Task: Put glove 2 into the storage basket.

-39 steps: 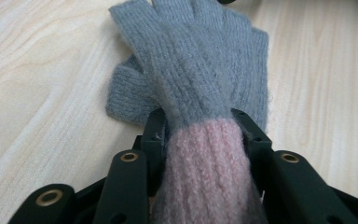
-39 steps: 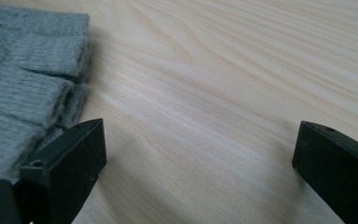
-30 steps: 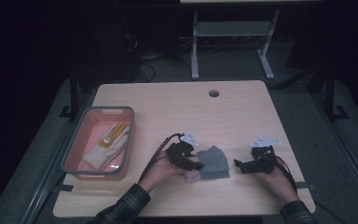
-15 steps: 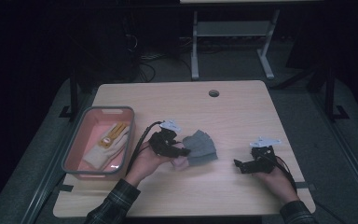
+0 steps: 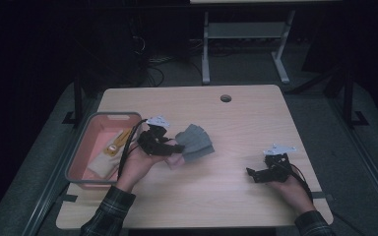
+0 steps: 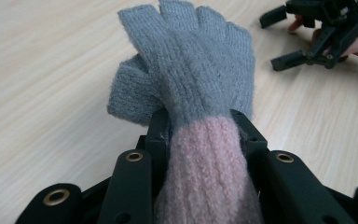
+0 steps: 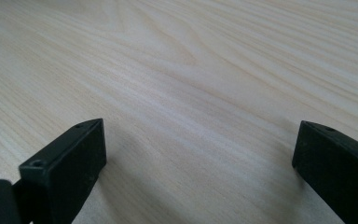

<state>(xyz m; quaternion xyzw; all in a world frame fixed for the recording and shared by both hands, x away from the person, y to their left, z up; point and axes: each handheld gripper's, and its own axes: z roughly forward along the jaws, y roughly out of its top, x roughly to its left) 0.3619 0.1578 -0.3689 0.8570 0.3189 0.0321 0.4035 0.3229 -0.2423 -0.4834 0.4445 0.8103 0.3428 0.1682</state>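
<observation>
Item: grey knitted fingerless glove with a pink ribbed cuff [image 6: 186, 79], soft wool-like yarn.
Location of item: left of the table's centre, just right of the pink tray, carried clear of the tabletop as the left gripper view suggests.
Left gripper [image 5: 170, 147]: black two-jaw tool, jaws partly closed and clamped on the pink cuff from both sides; the grey finger end sticks out beyond the jaws (a cuff grip leaves the hand part free to hang and be laid out).
Right gripper [image 5: 257, 174]: black two-jaw tool at the near right, low over the tabletop, jaws standing wide apart with nothing between them (parked out of the way, by the look of it).
Container: pink rectangular plastic tray with a grey rim [image 5: 109, 116] at the left edge, holding a yellow object and a pale cloth-like piece, neither clear enough to name.
Surface: light wood-grain table [image 5: 246, 123] with a round cable hole [image 5: 225, 98] at the far side.
Judged step: glove in transit toward the tray, likely for deposit there.
</observation>
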